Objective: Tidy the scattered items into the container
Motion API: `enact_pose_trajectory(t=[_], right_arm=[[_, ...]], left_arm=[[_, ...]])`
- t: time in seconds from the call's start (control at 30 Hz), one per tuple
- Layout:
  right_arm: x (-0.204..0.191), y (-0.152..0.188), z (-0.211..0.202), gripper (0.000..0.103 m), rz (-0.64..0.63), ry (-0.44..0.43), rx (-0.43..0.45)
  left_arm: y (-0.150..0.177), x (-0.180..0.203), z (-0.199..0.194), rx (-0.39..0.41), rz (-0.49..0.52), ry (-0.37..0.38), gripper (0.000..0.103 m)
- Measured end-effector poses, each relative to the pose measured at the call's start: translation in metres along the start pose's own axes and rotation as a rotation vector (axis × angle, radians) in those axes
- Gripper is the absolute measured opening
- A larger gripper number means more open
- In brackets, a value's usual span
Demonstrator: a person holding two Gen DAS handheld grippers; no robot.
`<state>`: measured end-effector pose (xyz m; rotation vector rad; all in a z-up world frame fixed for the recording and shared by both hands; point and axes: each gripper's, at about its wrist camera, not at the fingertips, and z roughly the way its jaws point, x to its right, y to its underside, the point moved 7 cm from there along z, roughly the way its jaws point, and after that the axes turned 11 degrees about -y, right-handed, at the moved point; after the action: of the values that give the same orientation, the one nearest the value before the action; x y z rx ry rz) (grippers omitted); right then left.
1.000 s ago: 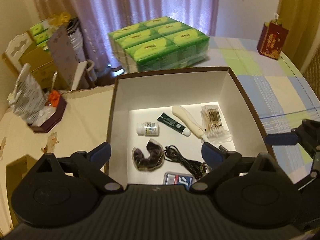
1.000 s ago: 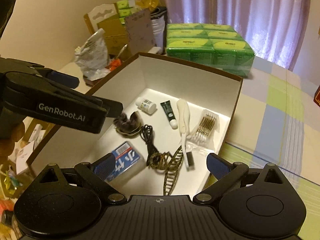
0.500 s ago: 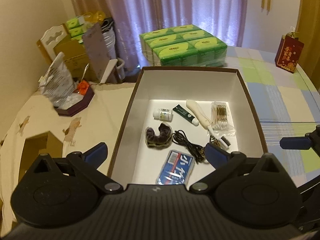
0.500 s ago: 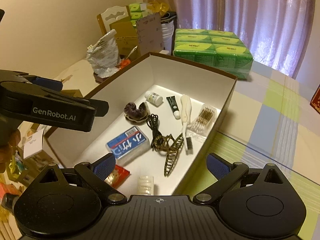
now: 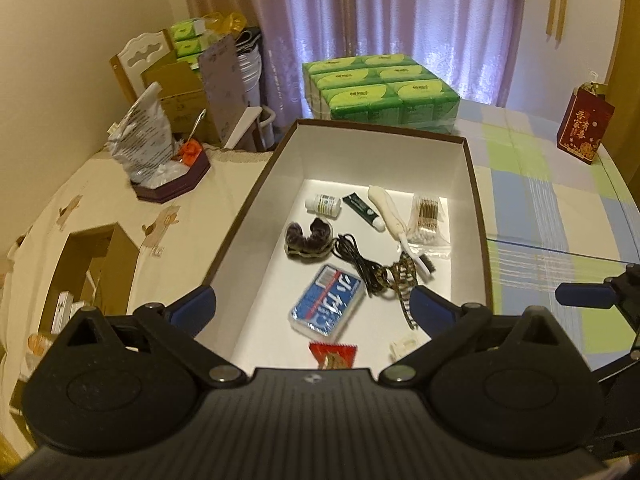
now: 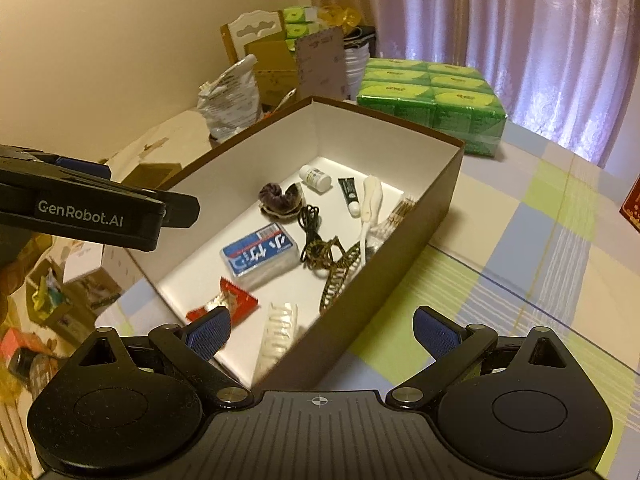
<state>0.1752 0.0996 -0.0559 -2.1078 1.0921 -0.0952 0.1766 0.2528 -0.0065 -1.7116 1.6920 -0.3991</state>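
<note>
Both grippers, left (image 5: 312,306) & right (image 6: 322,328), jaws wide, empty, above box (image 6: 448,184); risk: low pass snags box rim, shifting contents incl. tissue pack (image 6: 260,254).

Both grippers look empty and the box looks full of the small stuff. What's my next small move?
Probably hold both back from the box and scan the table for strays. Left gripper and right gripper are open and empty, and the tissue pack, hair claw and red packet lie inside; no loose small item shows on the cloth.
</note>
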Motion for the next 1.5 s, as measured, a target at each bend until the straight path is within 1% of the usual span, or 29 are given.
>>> enact_pose_trajectory(t=[0.3,0.73,1.03,1.5], right_arm=[[0.007,0.025,-0.021,0.102,-0.041,-0.029,-0.026],[0.017,0.049,-0.048,0.102,-0.078,-0.063,-0.042],[0.021,0.062,-0.062,0.102,-0.088,-0.079,-0.042],[0.033,0.074,-0.074,0.102,-0.082,-0.079,-0.044]], left_arm=[[0.029,0.018,-0.026,-0.043,-0.048,-0.038,0.102],[0.059,0.039,-0.06,-0.063,-0.098,-0.085,0.102],[0.068,0.05,-0.074,-0.065,-0.107,-0.101,0.102],[0.08,0.069,-0.08,-0.086,-0.102,-0.101,0.102]])
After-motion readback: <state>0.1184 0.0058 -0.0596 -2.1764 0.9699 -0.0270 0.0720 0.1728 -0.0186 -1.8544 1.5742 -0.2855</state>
